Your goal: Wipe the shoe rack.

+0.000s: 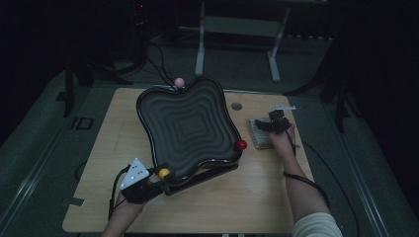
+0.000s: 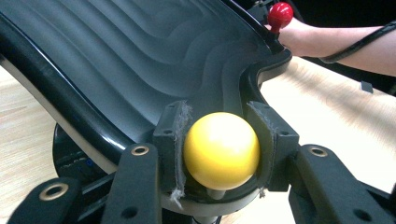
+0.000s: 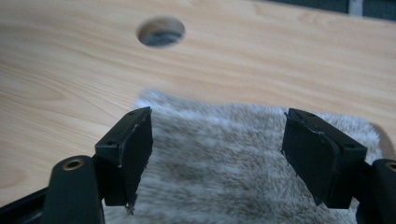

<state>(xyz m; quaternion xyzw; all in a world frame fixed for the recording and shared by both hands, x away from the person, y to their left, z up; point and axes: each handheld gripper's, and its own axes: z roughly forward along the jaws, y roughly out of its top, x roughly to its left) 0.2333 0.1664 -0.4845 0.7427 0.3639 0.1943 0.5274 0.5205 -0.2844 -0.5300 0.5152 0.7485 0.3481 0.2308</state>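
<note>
The left claw clamps the yellow ball at the tilted black tray's near corner; the right claw (jaws wide) hovers over the fur pad by the surface's right edge.

No readable text, labels, brands or numbers anywhere — too dark and small in the high view, none in the gripper views.

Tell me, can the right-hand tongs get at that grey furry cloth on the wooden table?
Probably yes: the right tongs stand open just above the grey furry cloth, with nothing between their pads and the fur.
</note>
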